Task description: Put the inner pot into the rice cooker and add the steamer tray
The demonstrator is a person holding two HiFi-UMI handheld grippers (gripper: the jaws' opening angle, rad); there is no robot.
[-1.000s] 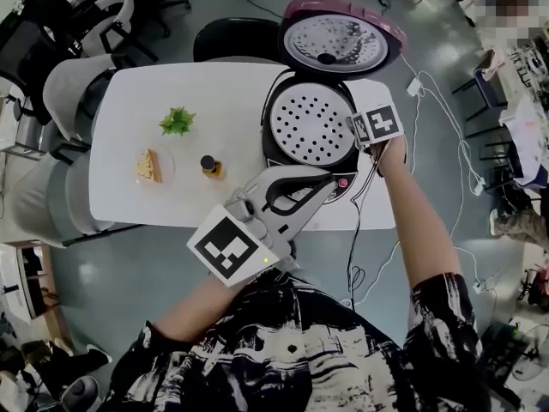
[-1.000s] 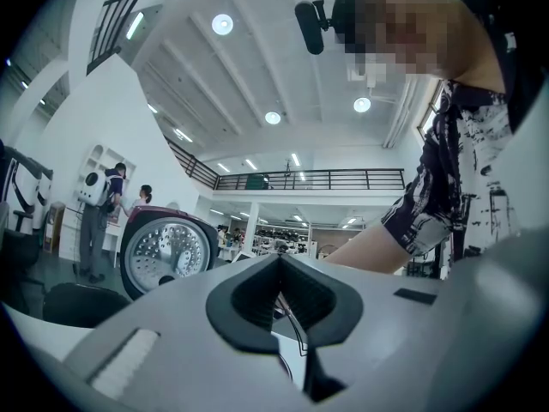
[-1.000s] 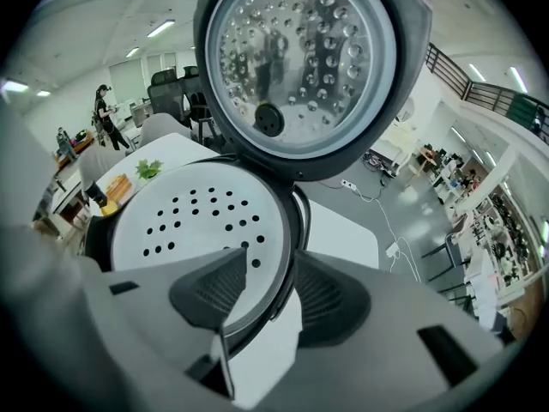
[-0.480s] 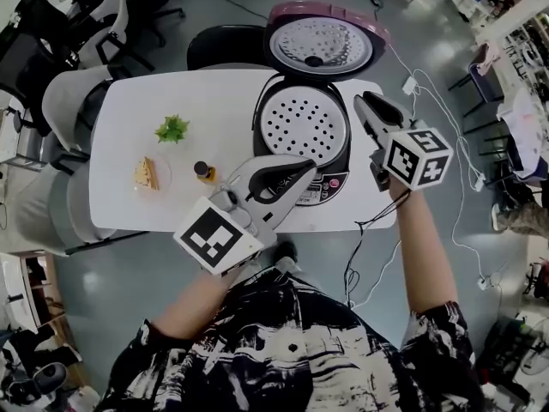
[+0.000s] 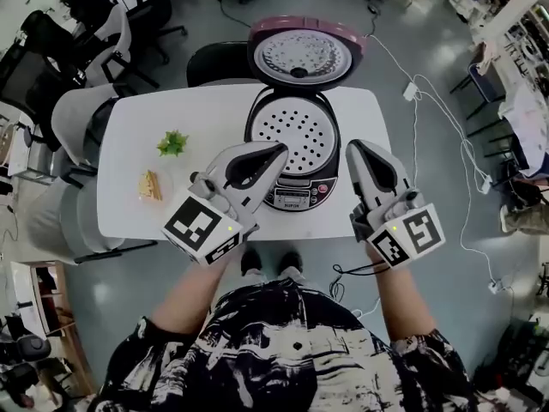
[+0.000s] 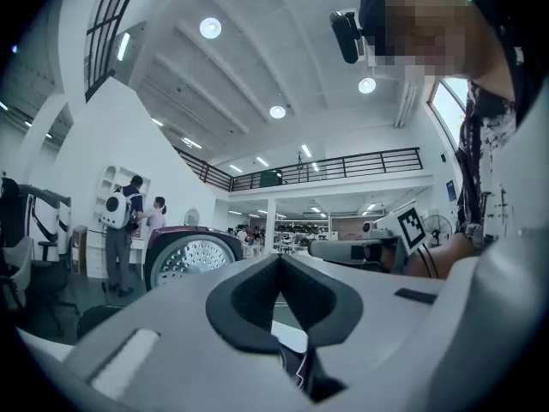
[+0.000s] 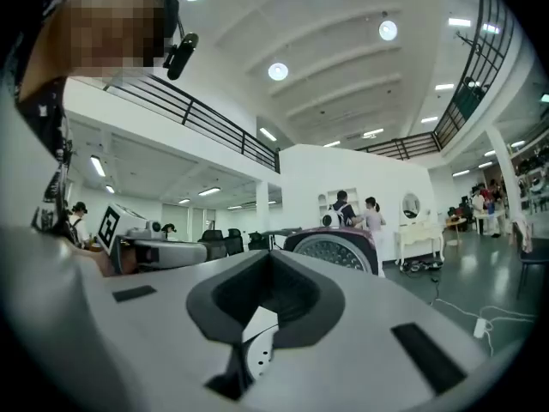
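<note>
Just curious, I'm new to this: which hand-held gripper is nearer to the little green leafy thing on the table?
Left. The left hand-held gripper hangs just right of the green leafy thing; the right hand-held gripper is beyond the rice cooker, farther right.

white table | green sprig | sandwich wedge near sprig | grey chairs

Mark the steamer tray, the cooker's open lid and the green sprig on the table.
steamer tray [image 5: 296, 134], head view, middle of its perforated face.
open lid [image 5: 304, 57], head view, centre of its inner plate.
green sprig [image 5: 172, 142], head view, middle of its leaves.
</note>
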